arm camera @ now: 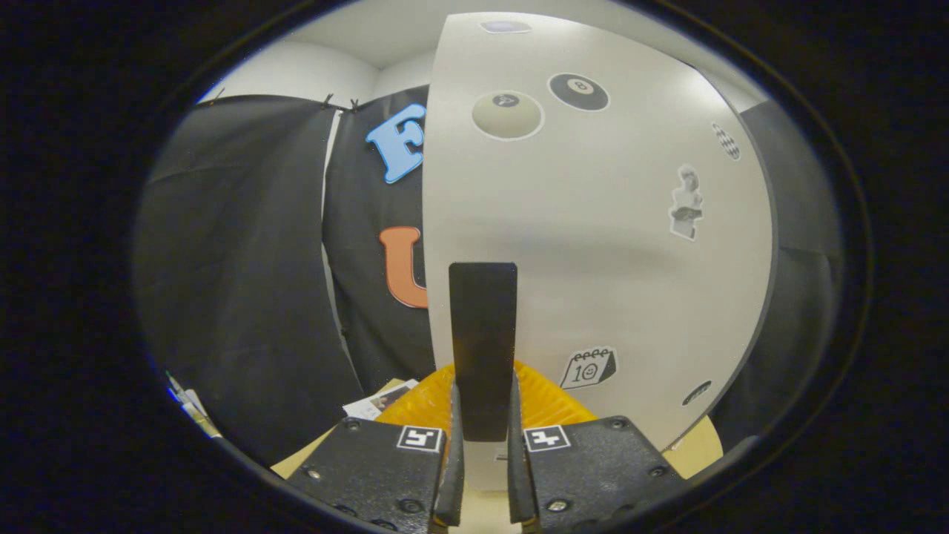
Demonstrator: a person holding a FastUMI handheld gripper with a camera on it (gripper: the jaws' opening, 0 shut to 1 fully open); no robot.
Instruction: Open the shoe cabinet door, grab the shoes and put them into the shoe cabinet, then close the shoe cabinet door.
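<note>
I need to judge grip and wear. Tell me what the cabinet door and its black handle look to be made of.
The cabinet door looks like a painted or laminated board, off-white and smooth with a soft sheen, stickers lying flat on it, and a dark edge. The handle looks like matte black metal or plastic, a flat strip with no glare; I can't tell which. The gripper has its fingers closed on the handle.

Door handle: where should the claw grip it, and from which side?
Grip the black vertical handle on its flat faces near the lower end, coming straight at the white door from the front. The bar is narrow and upright, so it fits between the fingers; the claw already looks closed on it.
</note>
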